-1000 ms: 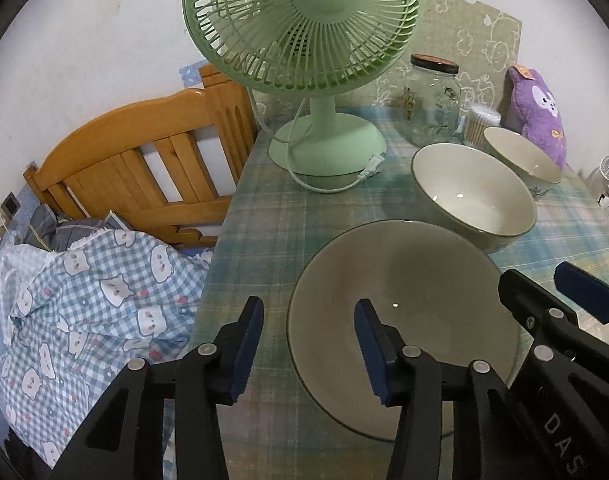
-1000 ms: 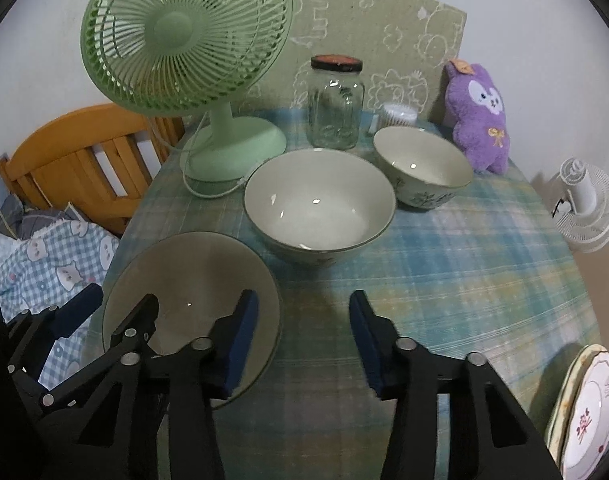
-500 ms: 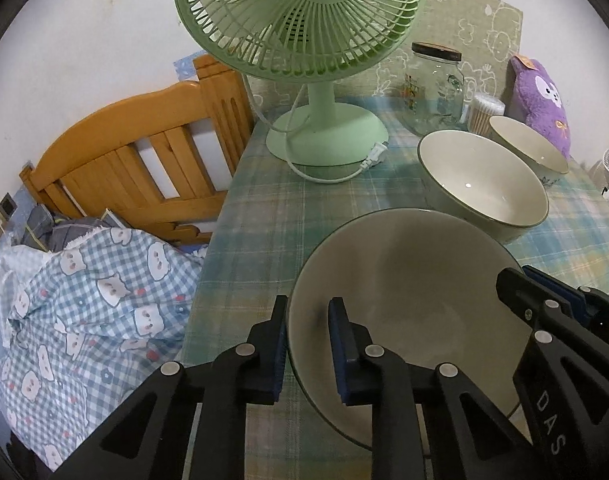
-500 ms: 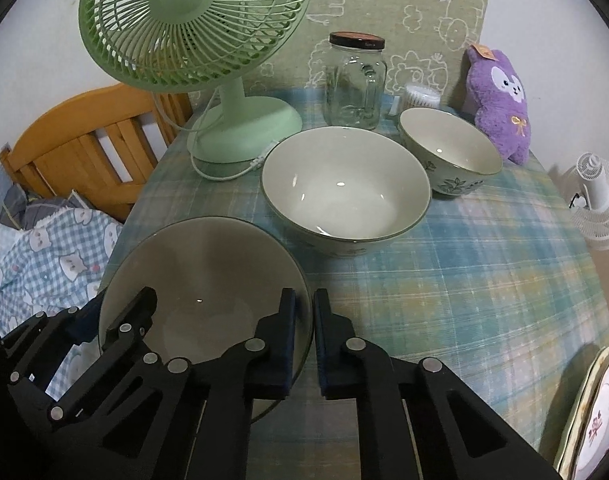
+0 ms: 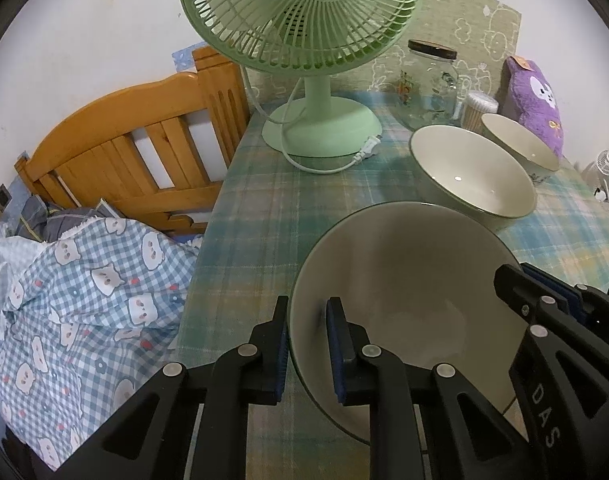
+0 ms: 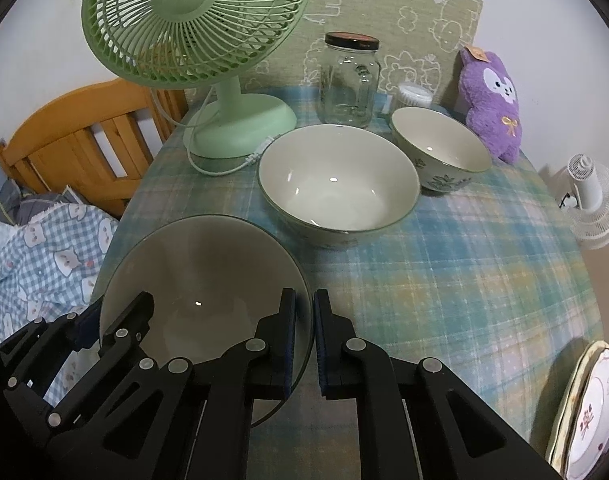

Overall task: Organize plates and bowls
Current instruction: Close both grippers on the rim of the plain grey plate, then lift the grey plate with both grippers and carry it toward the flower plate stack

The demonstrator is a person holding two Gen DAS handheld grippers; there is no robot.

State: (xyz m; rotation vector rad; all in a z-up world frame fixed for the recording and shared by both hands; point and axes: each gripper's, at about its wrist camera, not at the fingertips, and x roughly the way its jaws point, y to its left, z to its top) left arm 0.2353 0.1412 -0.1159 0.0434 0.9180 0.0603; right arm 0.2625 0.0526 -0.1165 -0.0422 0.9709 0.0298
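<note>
Left wrist view: my left gripper [image 5: 306,344] is clamped on the near-left rim of the big bowl [image 5: 404,280], one blue pad outside the wall and one inside, the rim pinched between them. Its jaws have just been closing, with the bowl's rim between them. My right gripper [image 5: 544,292] appears at the right edge of this view, its fingers set on the bowl's opposite rim.

Right wrist view: my right gripper [image 6: 304,336] is clamped on the big bowl's [image 6: 208,272] right rim, the left pad inside the wall, the right pad outside, both nearly together with only the thin rim in the gap. Its jaws too have just been closing onto that rim. The left gripper [image 6: 88,320] shows at lower left, seated on the far rim from here. Whether the bowl rests on the plaid tablecloth [image 6: 444,272] or is raised off it, I cannot tell.

Ahead of both grippers, just beyond the held bowl, stands a medium bowl [image 6: 338,188]; further ahead and to the right of it, a small bowl [image 6: 440,148] with a leaf pattern. Low at the right of the right gripper, stacked plates [image 6: 588,404] sit at the table's edge. A green fan [image 6: 200,24] stands ahead to the left.
</note>
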